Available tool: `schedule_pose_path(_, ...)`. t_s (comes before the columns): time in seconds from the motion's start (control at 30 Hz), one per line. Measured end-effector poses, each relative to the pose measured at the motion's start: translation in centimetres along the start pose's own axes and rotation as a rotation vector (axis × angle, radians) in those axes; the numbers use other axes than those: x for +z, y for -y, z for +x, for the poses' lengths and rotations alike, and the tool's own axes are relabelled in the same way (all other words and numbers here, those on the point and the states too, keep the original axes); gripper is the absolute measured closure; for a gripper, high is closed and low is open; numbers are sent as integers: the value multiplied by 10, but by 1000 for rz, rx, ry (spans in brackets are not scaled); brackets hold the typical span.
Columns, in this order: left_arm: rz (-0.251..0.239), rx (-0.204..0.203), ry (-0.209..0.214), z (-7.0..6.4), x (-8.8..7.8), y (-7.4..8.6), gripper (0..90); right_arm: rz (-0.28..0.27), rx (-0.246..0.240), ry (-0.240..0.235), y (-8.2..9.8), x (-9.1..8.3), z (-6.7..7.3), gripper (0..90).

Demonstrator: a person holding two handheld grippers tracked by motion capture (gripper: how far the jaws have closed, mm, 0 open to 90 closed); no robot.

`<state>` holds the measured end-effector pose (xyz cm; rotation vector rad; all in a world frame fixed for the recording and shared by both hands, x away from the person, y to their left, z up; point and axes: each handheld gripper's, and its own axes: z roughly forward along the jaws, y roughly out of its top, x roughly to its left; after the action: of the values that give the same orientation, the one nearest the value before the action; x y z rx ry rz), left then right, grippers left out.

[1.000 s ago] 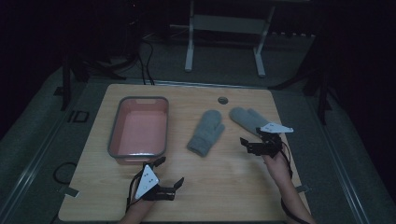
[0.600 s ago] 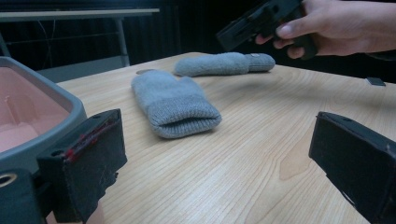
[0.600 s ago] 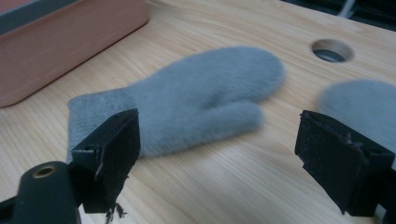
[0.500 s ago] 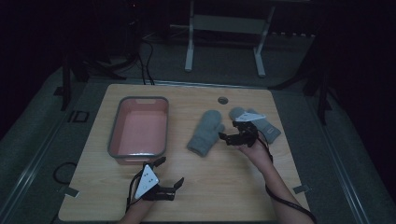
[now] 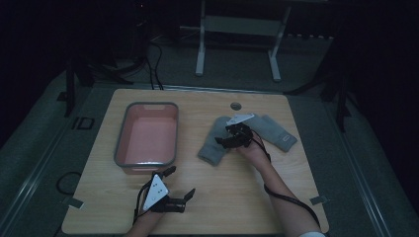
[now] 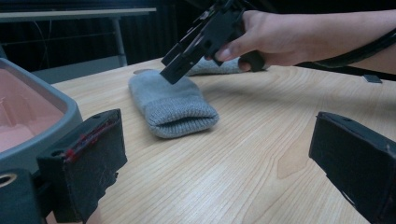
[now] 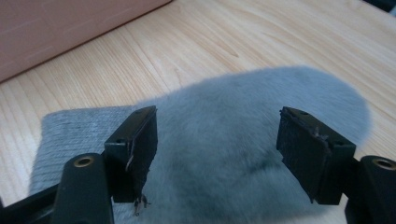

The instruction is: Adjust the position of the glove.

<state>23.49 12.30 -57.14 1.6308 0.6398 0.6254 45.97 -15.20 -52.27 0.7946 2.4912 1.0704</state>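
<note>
The room is dark, so only the wooden table is lit. Nearest me, my left gripper rests low at the table's near edge, jaws spread wide and empty, parked clear of the work. Just beyond it is the pink bin, likely where the mittens go. Farther out, my right gripper tips down over the near mitten; its jaws have just been closing, straddling the fuzzy body without pinching yet. The other mitten lies behind.
</note>
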Motion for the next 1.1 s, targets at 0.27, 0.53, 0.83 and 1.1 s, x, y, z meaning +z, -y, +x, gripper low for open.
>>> schedule_pose_path(0.27, 0, -3, 3, 0, 0, 0, 40, 58, -1, -22, 5, 22, -6, 314)
schedule_pose_path(0.53, -1, -3, 2, 0, 0, 0, 39, 62, 59, -106, 14, 26, -15, 547)
schedule_pose_path(0.83, -4, -7, 2, 0, 0, 0, 40, 53, -47, -133, 7, 7, -8, 787)
schedule_pose_path(1.1, -4, -10, -1, 0, 0, 0, 40, 19, -179, -266, 7, -30, 4, 790)
